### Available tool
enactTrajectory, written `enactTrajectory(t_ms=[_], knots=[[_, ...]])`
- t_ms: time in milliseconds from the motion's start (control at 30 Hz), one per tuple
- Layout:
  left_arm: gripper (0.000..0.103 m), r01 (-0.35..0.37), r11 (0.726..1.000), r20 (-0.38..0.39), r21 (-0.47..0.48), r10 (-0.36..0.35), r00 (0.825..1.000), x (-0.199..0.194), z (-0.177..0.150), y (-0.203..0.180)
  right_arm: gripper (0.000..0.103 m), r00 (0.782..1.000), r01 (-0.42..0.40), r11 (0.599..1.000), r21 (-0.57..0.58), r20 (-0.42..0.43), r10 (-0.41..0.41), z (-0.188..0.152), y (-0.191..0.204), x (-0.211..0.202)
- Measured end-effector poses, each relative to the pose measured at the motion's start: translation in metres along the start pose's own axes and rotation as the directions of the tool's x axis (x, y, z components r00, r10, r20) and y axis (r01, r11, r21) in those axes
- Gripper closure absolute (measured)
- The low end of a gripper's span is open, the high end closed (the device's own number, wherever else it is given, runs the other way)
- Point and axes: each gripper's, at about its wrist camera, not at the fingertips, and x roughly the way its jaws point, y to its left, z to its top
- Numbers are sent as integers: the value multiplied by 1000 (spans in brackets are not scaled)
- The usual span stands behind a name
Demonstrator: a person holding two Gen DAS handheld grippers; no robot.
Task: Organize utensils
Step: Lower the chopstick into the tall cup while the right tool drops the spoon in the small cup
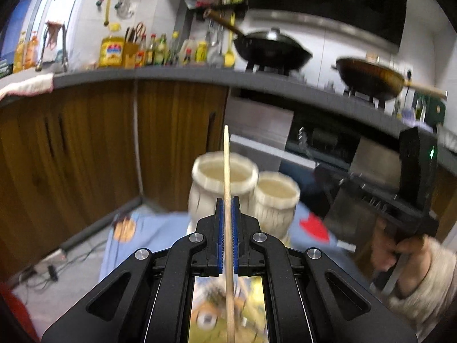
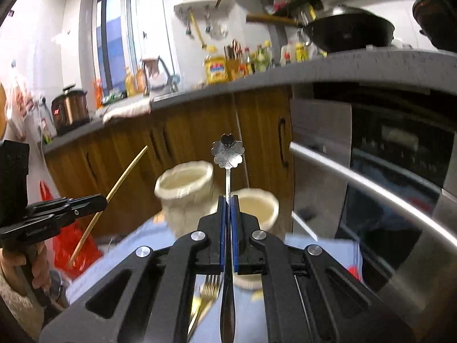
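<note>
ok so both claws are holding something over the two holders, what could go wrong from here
1. The left claw pinches the thin wooden chopstick near its middle, so it might pivot or slip on the way to the taller holder.
2. The spoon sticks up, flower end first, from the right claw; tipping it into the shorter holder could catch the rim.
3. The holders stand close together, so a nudge might topple one.

Chopstick [image 1: 227, 188]: pale matt wood. Spoon [image 2: 228, 154]: shiny embossed metal. Two holders [image 1: 224, 183]: cream, ribbed, matt. Cabinets [image 1: 85, 143]: brown wood grain.
</note>
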Motion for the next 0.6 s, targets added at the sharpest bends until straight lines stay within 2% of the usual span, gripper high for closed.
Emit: enactTrajectory(t_ms=[167, 267, 400, 600], knots=[[98, -29, 1000, 113, 1, 29, 993, 32, 41, -4, 100, 998, -3, 999, 39, 70, 0, 30, -13, 23], [98, -32, 999, 145, -26, 35, 989, 58, 64, -4, 100, 994, -11, 998, 64, 108, 4, 41, -19, 36], [98, -67, 996, 168, -53, 75, 983, 92, 73, 1, 100, 992, -4, 996, 84, 128, -7, 45, -25, 59], [98, -135, 989, 213, -53, 143, 967, 115, 66, 4, 100, 990, 27, 995, 94, 138, -40, 37, -33, 77]])
